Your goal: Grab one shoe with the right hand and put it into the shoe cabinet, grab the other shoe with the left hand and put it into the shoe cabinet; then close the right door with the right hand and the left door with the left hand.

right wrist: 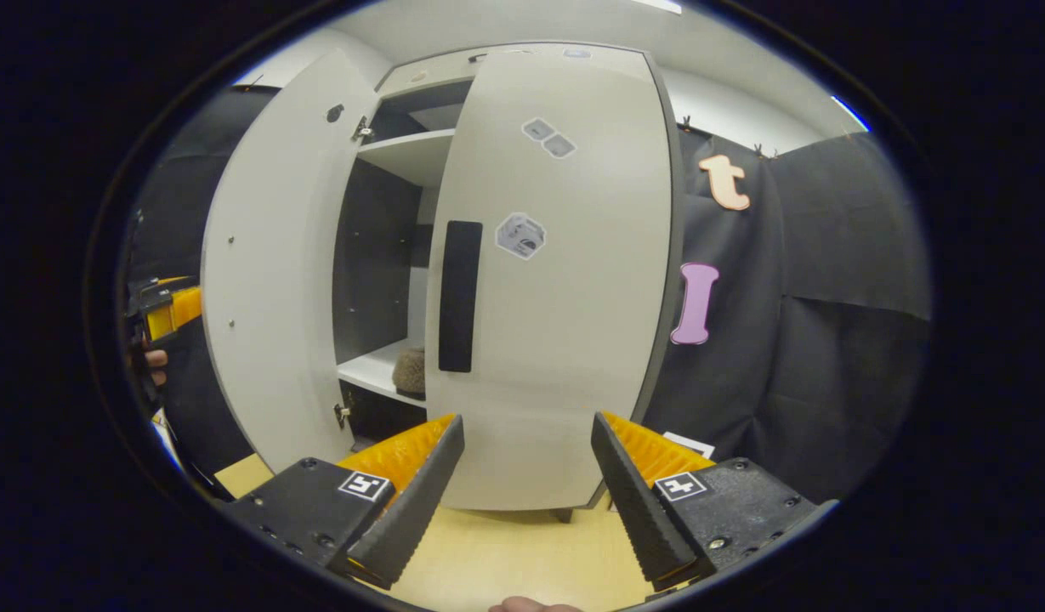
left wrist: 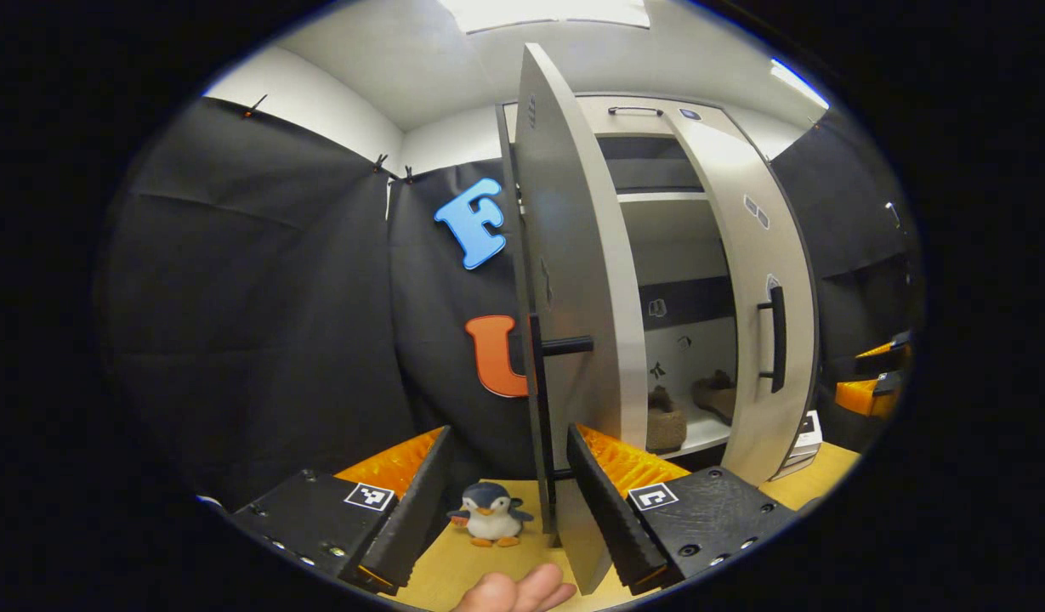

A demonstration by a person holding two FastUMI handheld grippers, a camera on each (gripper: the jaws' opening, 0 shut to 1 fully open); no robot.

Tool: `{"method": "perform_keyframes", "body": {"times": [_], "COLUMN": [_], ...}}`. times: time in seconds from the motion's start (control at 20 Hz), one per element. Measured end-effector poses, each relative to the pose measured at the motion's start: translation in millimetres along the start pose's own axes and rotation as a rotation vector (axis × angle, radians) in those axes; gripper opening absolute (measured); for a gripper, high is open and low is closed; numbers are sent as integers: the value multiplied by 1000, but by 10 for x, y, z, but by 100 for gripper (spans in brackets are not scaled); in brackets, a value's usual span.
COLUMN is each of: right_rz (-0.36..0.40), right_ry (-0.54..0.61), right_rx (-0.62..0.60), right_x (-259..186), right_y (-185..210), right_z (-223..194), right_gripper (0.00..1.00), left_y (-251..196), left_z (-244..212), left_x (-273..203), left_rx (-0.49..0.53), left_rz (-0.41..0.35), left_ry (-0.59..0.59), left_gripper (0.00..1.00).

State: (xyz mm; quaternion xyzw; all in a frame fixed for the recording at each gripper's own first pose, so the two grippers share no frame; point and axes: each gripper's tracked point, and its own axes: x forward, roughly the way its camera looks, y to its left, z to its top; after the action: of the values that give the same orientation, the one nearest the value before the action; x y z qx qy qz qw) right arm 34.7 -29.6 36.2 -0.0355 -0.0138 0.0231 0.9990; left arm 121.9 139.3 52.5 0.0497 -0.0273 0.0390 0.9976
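- Shoes (left wrist: 688, 408) sit on the cabinet's low white shelf (left wrist: 701, 435), lower centre-right of the left gripper view; both look soft, brown and fuzzy, so that half of the task appears finished and the doors are now the things to handle.
- Left door (left wrist: 565, 280) stands edge-on through the middle of the left gripper view, wide open. A flat stiff panel on hinges, it should swing lightly; its black bar handle (left wrist: 565, 346) at mid-height, or the free edge, looks the best place to push.
- Left gripper (left wrist: 505, 501), bottom centre of that view, has its fingers spread wide and holds nothing; the door's lower edge runs down between them, though whether either pad touches it I cannot tell. A small toy penguin (left wrist: 491, 514) stands on the wooden floor (left wrist: 454, 578) between the fingers.
- Right door (right wrist: 556, 280) fills the centre of the right gripper view, nearly shut, its long black handle (right wrist: 459, 296) on the left edge.
- Right gripper (right wrist: 526, 489), bottom centre, is wide open, empty, facing the door's lower panel.
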Motion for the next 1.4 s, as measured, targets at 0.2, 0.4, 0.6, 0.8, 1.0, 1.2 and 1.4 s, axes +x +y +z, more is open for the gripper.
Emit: {"method": "perform_keyframes", "body": {"times": [0.2,0.4,0.6,0.8,1.0,1.2,1.4], "right_rz": [-30,-57,-85,-117,-109,-104,-115], "right_ry": [0,3,-13,-51,-38,-38,-36], "right_rx": [2,12,26,75,99,93,118], "right_x": [-98,-156,-286,-336,-335,-372,-433], "right_y": [-99,-187,-226,-251,-206,-241,-345], "right_z": [7,-21,-8,38,2,-26,-70], "right_gripper": [98,98,98,99,99,99,99], "left_y": [-436,-1007,-1361,-1533,-1759,-1720,-1759], "left_z": [5,-99,85,0,-42,14,-10], "left_x": [150,258,127,-30,-246,-228,-211], "left_rx": [-51,-38,27,48,-40,-51,-41], "left_rz": [-101,-264,-326,-325,-358,-326,-314], "left_ry": [0,69,15,18,70,57,65], "left_gripper": [84,77,96,96,96,96,96]}}
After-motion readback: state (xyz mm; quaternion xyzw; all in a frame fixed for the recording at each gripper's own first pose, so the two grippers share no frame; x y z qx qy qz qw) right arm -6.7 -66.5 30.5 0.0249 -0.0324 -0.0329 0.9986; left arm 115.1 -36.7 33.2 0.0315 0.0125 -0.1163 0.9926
